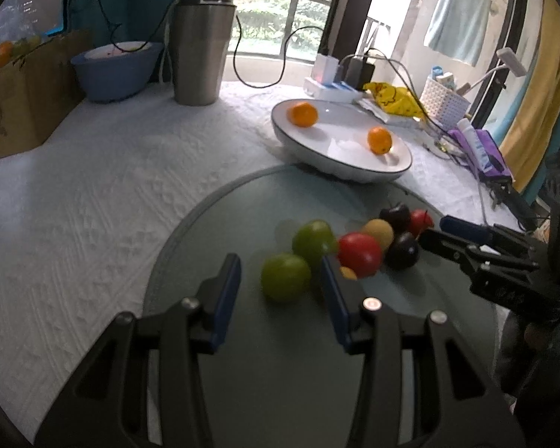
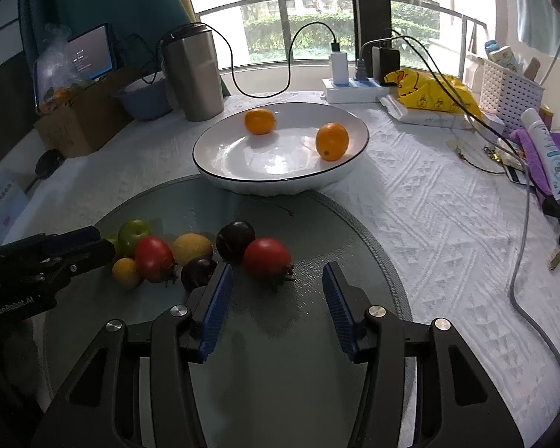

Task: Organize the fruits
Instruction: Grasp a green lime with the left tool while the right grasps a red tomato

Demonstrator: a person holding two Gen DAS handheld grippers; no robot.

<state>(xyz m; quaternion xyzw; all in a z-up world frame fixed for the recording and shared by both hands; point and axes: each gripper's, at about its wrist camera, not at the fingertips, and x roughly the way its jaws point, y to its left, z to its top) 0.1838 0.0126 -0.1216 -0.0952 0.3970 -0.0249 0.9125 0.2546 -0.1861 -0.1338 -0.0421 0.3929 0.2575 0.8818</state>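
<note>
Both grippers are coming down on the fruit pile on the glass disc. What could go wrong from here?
1. The fruits lie packed together: the left gripper lines up on the green fruit, and its jaws may nudge the neighbouring red fruit away.
2. The glass disc looks smooth, so the round red fruit ahead of the right gripper could roll off.

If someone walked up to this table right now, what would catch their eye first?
Probably the bright cluster of small fruits, red, green, yellow and dark purple, on the round glass mat in front, with the left gripper and right gripper open just over them. Behind the mat sits a white bowl holding two oranges, and further back a steel tumbler stands by the window.
</note>
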